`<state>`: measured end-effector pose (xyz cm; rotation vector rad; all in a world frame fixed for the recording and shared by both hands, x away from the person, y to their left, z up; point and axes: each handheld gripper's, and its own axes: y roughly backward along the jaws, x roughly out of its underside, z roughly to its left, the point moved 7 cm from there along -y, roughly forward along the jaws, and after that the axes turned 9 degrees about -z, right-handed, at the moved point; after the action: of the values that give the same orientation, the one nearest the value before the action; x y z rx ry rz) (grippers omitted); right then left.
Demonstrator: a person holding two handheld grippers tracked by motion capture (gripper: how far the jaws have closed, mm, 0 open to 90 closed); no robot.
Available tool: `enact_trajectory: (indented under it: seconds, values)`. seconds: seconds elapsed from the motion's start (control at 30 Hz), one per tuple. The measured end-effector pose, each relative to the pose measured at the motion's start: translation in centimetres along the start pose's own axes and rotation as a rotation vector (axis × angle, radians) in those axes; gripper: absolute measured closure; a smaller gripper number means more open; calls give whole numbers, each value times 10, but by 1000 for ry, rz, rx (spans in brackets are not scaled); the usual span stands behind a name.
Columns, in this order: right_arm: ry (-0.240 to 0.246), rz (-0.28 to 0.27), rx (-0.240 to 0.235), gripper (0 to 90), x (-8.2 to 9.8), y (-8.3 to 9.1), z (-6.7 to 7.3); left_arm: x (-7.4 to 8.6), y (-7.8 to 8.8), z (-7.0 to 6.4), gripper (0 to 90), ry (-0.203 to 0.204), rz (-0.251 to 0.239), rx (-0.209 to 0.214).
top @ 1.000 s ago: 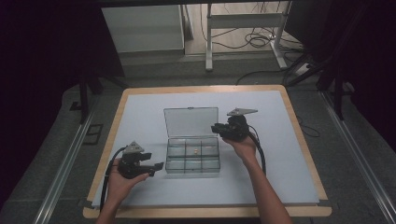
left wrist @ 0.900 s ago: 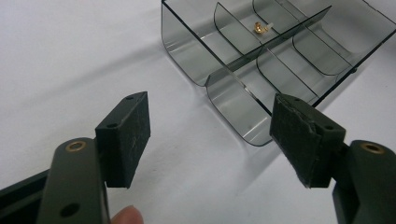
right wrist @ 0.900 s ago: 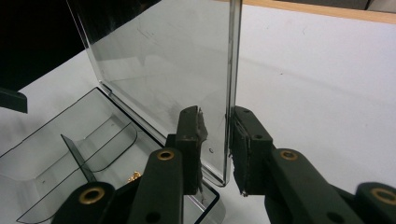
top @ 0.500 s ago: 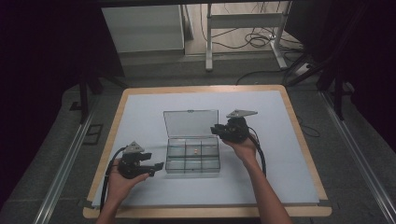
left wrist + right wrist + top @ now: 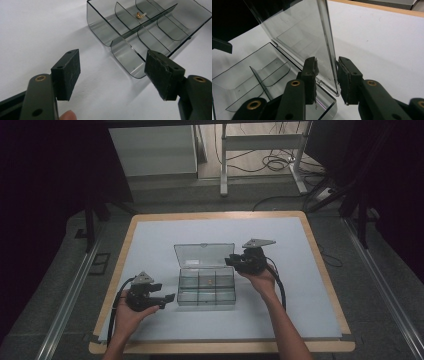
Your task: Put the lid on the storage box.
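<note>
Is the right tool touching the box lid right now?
Cannot tell. The right gripper view has the lid edge between the right tool pads as its jaws have been opening; any gap is too thin to judge.

a lab-like recording bay: white-topped table (image 5: 310, 285), dark curtains, floor cables (image 5: 280, 162), metal rails (image 5: 65, 305).

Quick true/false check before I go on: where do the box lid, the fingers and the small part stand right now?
1. The compartment box has its lid raised. True.
2. The right gripper has the lid's side edge between its fingers, which have just been opening. True; a gap shows on one side.
3. The left gripper grips the box's front wall. False: its fingers stand wide apart, short of the box, nothing between them.
4. A small brass part lies in one compartment. True.
5. The box sits on bare wood. False: it rests on the white table mat.
</note>
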<state>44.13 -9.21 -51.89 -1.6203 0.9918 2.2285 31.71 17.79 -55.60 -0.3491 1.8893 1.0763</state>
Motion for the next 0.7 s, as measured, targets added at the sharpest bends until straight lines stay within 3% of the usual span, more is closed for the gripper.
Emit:
enact_trajectory:
  seconds: [0.7]
  values:
    - [20,4,-20,604,4,3,7,-5,4,1,305,9,-28,-2]
